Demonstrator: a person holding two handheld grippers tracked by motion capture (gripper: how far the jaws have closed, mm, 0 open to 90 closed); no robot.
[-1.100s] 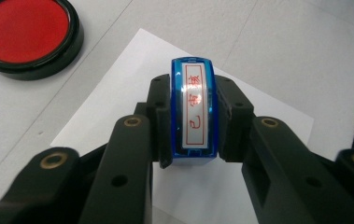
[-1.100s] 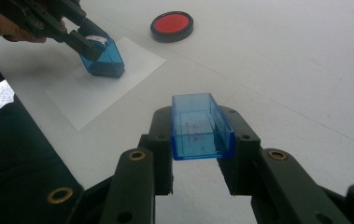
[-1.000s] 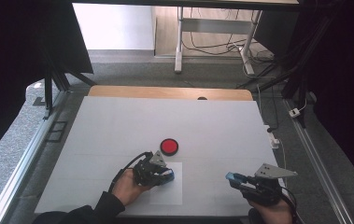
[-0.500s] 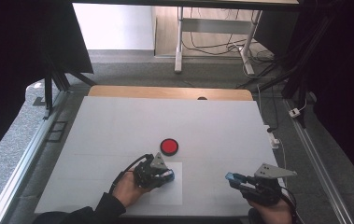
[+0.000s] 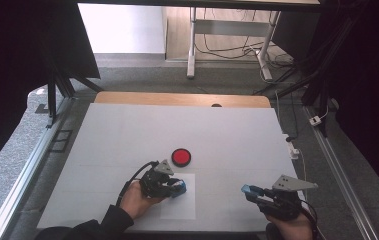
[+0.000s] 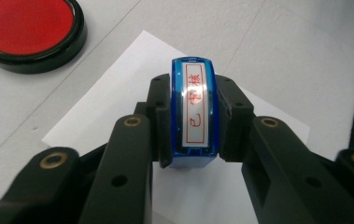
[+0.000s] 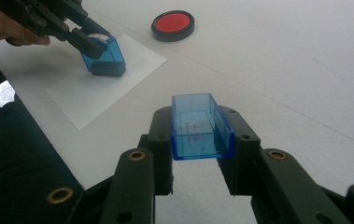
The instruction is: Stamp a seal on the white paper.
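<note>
Since the earlier frame our left gripper (image 5: 177,187) has barely shifted, its jaws clamped on the blue stamp (image 6: 192,112), pressed onto the white paper (image 5: 179,207) just below the red ink pad (image 5: 181,156). Right of that paper, our right gripper (image 7: 198,140) grips the stamp's blue cap (image 7: 200,127).

Right hand-held gripper (image 7: 201,154) is clamped on a clear blue stamp cap (image 7: 200,128), open side up, jaws pressing its two long walls above the white tabletop (image 7: 282,70). Farther off, upper left, the left hand-held gripper (image 7: 90,42) grips a blue stamp (image 7: 104,58), which is sitting base-down on a white sheet of paper (image 7: 100,93). A hand (image 7: 6,28) is behind it. Beyond the paper's far corner lies a round red ink pad (image 7: 173,24) with a black rim, apart from the sheet.
</note>
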